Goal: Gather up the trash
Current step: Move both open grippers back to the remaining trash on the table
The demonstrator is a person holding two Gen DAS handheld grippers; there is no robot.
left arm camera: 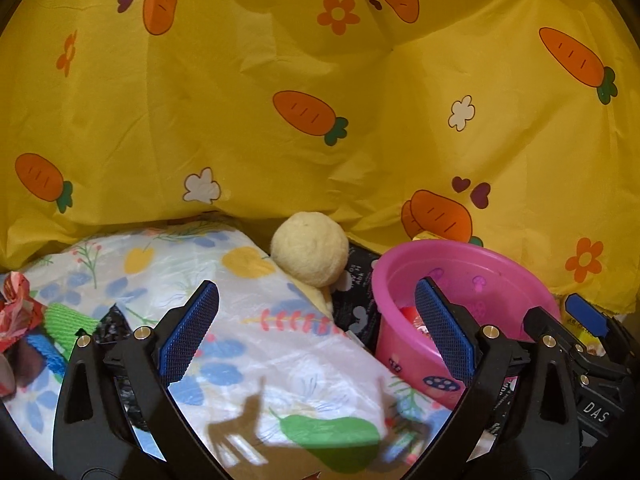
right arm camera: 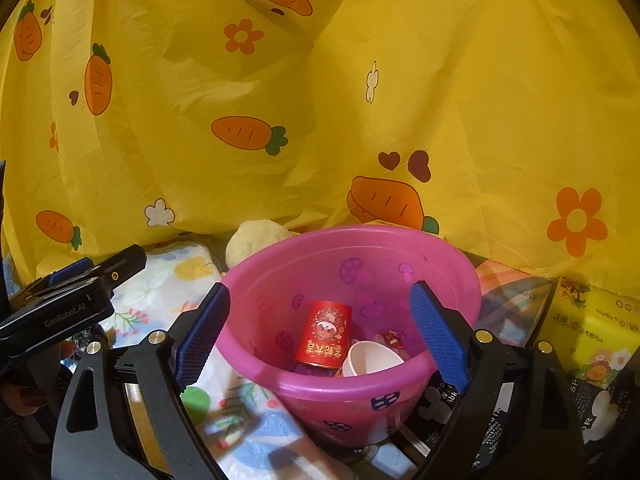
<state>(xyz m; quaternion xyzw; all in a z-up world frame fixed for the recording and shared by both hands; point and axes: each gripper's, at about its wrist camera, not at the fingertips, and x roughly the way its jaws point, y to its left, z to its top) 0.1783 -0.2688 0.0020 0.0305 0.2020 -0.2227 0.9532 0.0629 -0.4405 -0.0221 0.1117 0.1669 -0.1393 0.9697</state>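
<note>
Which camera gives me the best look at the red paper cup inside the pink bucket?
The right wrist view. It looks down into the pink bucket, so the red paper cup shows whole, lying beside a white cup. In the left wrist view, the gripper's finger and the bucket's wall hide all but a red sliver.

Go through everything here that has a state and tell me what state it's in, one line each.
Left gripper: open, nothing between its fingers.
Right gripper: open, nothing gripped.
Pink bucket: upright, holding trash.
Red paper cup: upside down inside the bucket.
White cup: on its side in the bucket.
Plush ball: resting beside the bucket.
Red wrapper: crumpled, outside the bucket.
</note>
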